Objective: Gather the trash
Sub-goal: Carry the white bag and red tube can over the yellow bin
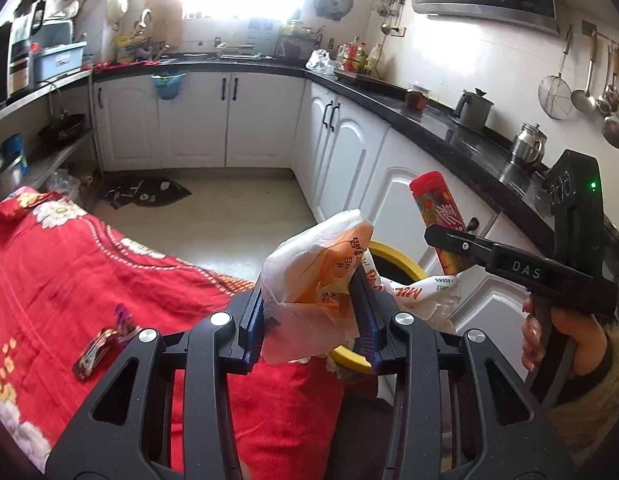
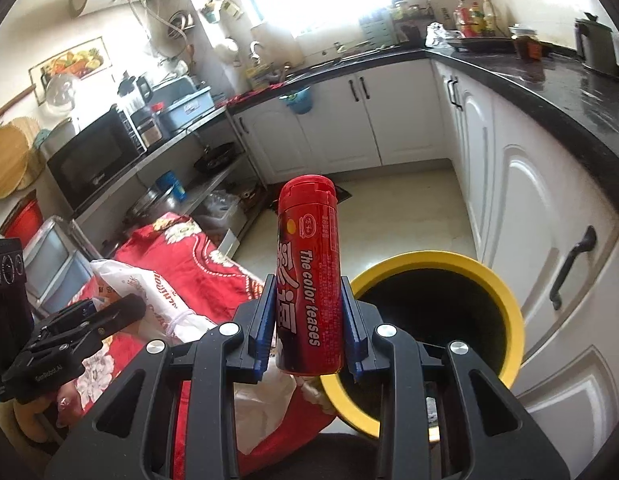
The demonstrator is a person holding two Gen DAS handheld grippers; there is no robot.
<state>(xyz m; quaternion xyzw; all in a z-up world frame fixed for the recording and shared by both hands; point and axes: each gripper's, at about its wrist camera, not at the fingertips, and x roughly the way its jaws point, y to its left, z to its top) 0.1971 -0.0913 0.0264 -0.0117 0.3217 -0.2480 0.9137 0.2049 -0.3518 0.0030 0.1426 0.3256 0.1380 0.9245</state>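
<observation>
a kitchen with white cabinets. the left tongs [image 1: 313,312] were clenched on a crumpled white and orange plastic bag [image 1: 321,272], its bulk rising above their blue pads. the right tongs [image 2: 309,320] gripped a red candy tube [image 2: 309,276], lid end up and tilted slightly, held by its lower half. a yellow-rimmed bin [image 2: 505,300] with a dark inside stood just beyond and to the right of the right tongs, beside a cabinet door. a red floral cloth [image 1: 89,264] covered the tabletop left of the left tongs, with two small wrappers [image 1: 103,344] lying on it near them
</observation>
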